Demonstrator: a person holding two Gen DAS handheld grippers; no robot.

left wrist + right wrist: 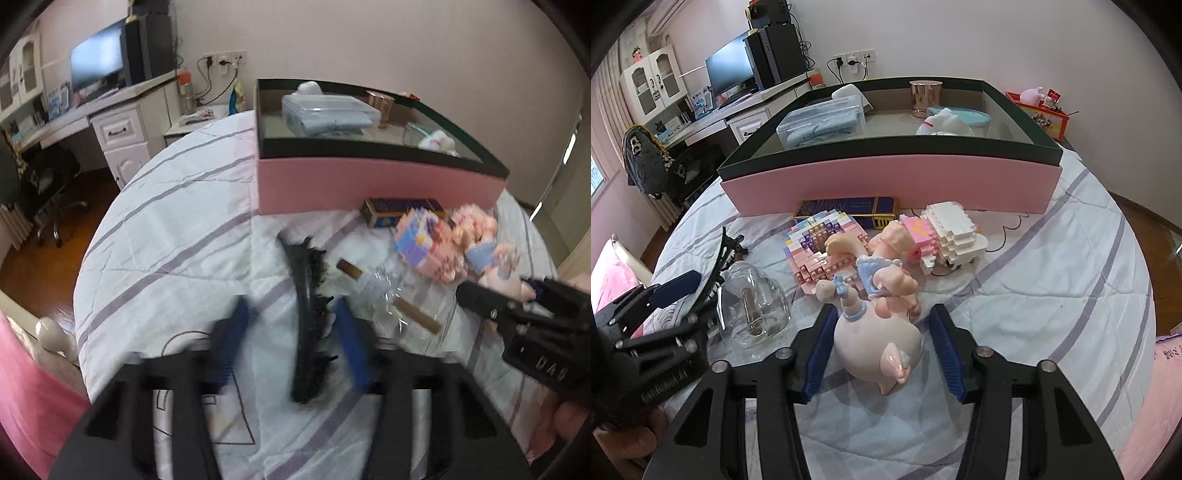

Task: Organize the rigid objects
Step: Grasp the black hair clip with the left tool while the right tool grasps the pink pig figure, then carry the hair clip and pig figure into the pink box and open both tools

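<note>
Two handheld grippers worked over a bed covered in a white quilt with lilac stripes [1052, 295]. Largest on it was a shallow pink box with a dark green rim [886, 177], already holding a clear lidded plastic container [822, 123], a copper-coloured cup [924, 98] and a white soft toy [945, 122]. Just in front of the box lay a flat navy and gold carton [849, 210], with a pink and lilac brick-built model [822, 254] and a white and pink brick-built model [945, 236] crowding close before it.

The right gripper [881, 350] had its blue-padded jaws spread on either side of a pale pink pig figurine in a blue collar [875, 332], neither pad clearly touching it; the figurine lay against the brick models. Beside it, to the left, a clear glass jar [753, 310] lay on its side.

The left gripper [291, 350] was blurred, jaws spread around a black toothed hair claw clip [308, 325] lying on the quilt, apparently not touching it. Behind the bed stood a white desk with a dark monitor [729, 72].
</note>
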